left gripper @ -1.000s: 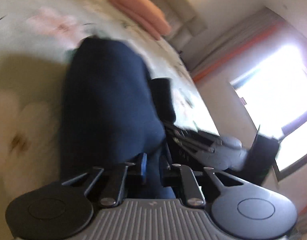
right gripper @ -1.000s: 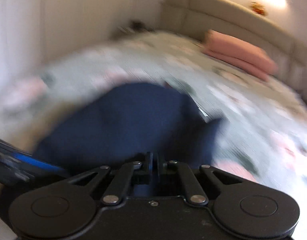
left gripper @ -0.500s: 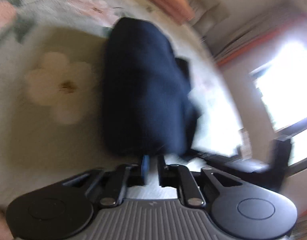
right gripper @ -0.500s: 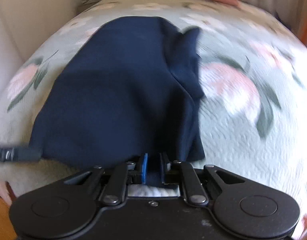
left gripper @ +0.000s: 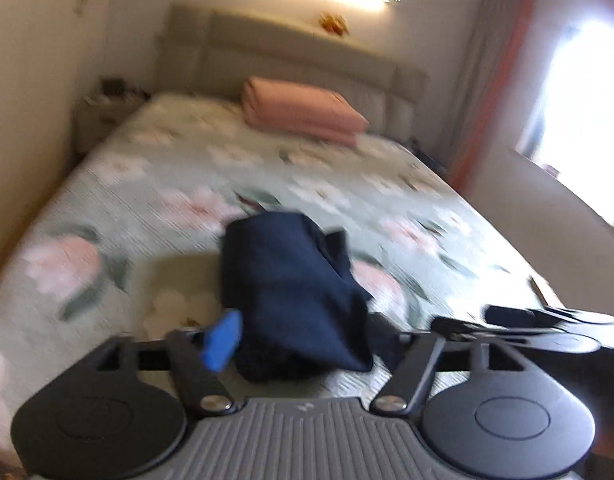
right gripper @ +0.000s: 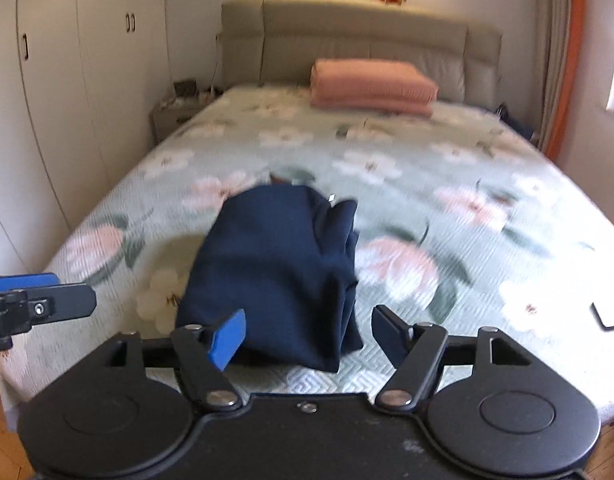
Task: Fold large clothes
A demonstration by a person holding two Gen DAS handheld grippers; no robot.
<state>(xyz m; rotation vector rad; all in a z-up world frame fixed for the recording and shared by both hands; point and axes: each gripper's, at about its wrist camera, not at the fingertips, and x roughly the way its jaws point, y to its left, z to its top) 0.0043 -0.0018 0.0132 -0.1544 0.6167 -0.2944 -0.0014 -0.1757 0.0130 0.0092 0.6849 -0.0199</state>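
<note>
Now released, left gripper (left gripper: 303, 340) and right gripper (right gripper: 307, 338) spread wide, navy garment (right gripper: 279, 272) folded on bed (right gripper: 487, 168).

**Count of things on and around the bed**

There was one folded navy-blue fabric garment (right gripper: 279, 272), lying on one bed with a pale green floral quilted cover (right gripper: 487, 152). At the head of that bed sat one stack of folded salmon-pink bedding (right gripper: 371, 86); its layers looked like two, though the blur kept that uncertain. One beige padded headboard (right gripper: 363, 44) stood behind it. One small bedside table (right gripper: 175, 114) was visible by the wall, its clutter too small to count. Two handheld grippers appeared: the right gripper (right gripper: 307, 338) and the left gripper (left gripper: 303, 340), each with two fingers spread apart. One orange-edged curtain (right gripper: 567, 52) hung by the window.
</note>
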